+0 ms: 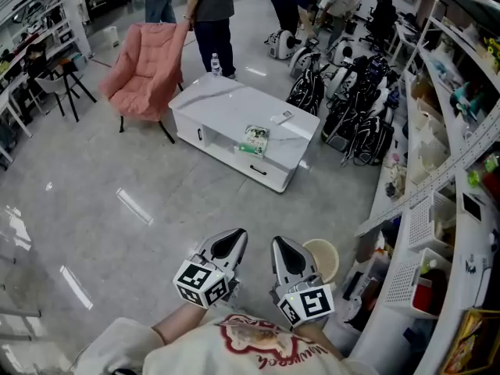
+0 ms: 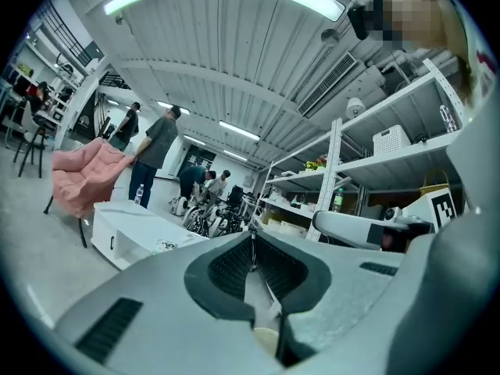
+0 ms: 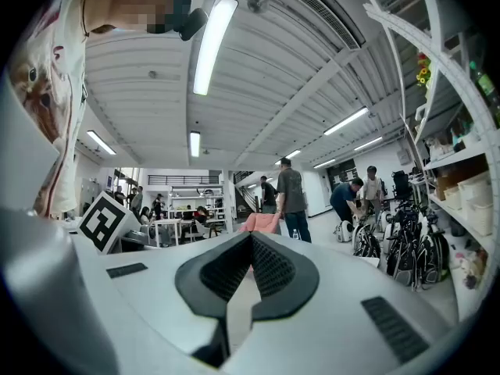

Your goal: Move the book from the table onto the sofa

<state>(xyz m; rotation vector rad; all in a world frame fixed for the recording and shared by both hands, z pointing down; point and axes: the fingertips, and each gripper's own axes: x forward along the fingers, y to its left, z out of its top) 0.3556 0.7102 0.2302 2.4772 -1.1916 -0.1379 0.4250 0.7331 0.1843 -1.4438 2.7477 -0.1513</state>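
The book [image 1: 254, 139], with a green and white cover, lies near the front edge of the low white table [image 1: 226, 104] in the head view. The pink sofa chair [image 1: 144, 69] stands left of the table. My left gripper [image 1: 234, 236] and right gripper [image 1: 281, 245] are side by side close to my body, well short of the table, both shut with nothing between the jaws. The left gripper view has its shut gripper [image 2: 251, 237] aimed level, with the table [image 2: 129, 233], book [image 2: 166, 245] and sofa chair [image 2: 82, 182] ahead to the left. The right gripper [image 3: 251, 239] is also shut, the sofa chair [image 3: 262, 223] just past it.
Two people [image 1: 209, 10] stand behind the table and others bend over white machines at the back. Black bags [image 1: 355, 112] crowd the table's right side. Shelving [image 1: 445, 170] runs along the right. A beige bucket [image 1: 323, 258] sits by my right gripper. A water bottle [image 1: 215, 63] stands on the floor.
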